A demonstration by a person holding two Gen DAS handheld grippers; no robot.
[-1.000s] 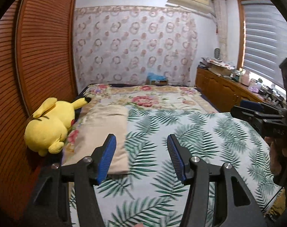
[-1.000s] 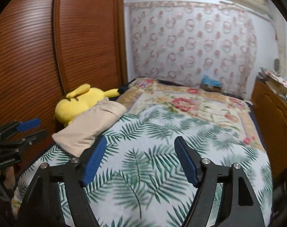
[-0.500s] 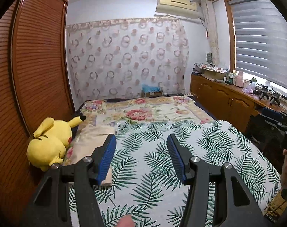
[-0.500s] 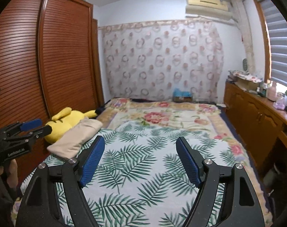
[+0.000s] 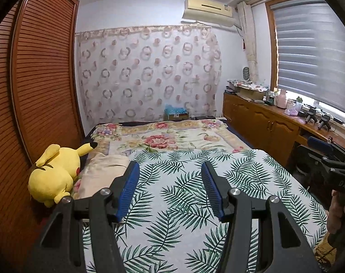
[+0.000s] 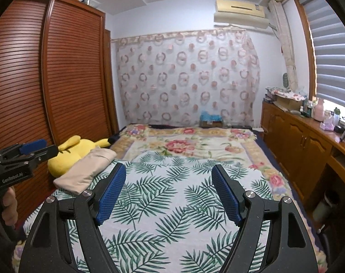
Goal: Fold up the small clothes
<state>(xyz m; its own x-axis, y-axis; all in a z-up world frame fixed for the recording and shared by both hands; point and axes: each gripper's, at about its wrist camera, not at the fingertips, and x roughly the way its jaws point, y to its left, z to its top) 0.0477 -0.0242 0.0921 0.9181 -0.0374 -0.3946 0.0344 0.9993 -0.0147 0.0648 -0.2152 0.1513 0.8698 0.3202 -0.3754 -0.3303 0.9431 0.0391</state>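
From the left wrist view, the left hand-held gripper (image 5: 170, 187) hung over the bed (image 5: 195, 182) with its jaws apart and nothing between them. A folded beige garment (image 5: 101, 173) lay at the bed's left edge, touching a yellow plush toy (image 5: 54, 175).

From the right wrist view, the right hand-held gripper (image 6: 169, 192) stood wide open and empty above the leaf-print cover, the garment (image 6: 86, 170) off to its left.

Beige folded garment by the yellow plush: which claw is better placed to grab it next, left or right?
Left, probably. In the left wrist view the beige garment lies just beyond the left claw, next to its left finger. From the right claw it sits farther off, up and to the left. Both claws are open and empty.
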